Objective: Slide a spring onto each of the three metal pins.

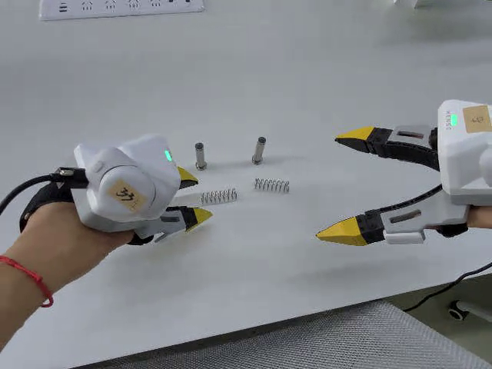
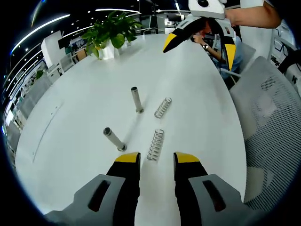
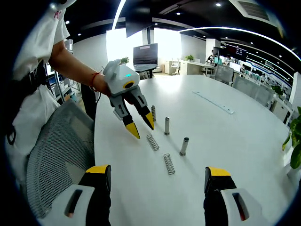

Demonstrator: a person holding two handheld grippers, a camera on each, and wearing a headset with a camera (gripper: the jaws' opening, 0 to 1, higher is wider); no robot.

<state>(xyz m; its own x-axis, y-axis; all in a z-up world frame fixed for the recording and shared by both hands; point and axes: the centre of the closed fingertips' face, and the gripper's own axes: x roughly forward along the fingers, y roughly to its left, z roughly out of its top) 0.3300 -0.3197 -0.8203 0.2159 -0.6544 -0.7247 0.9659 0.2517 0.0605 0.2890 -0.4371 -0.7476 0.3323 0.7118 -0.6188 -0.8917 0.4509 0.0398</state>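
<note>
Two metal pins (image 1: 200,155) (image 1: 259,150) stand upright on the white table (image 1: 254,69). Two springs lie flat just in front of them, one (image 1: 218,197) on the left and one (image 1: 272,185) on the right. My left gripper (image 1: 194,197) is open low over the table, its tips beside the left spring (image 2: 155,144), which lies just ahead of the gap between its jaws. My right gripper (image 1: 346,183) is wide open and holds nothing, to the right of the other spring (image 3: 169,163). A third upright pin (image 3: 153,112) stands close behind the left gripper (image 3: 141,125); it is too small to tell what is on it.
A white power strip (image 1: 121,8) lies at the table's far edge. A grey mesh chair (image 1: 346,338) sits below the near table edge, with a cable (image 1: 450,288) at the right. A potted plant (image 2: 110,33) stands at one end of the table.
</note>
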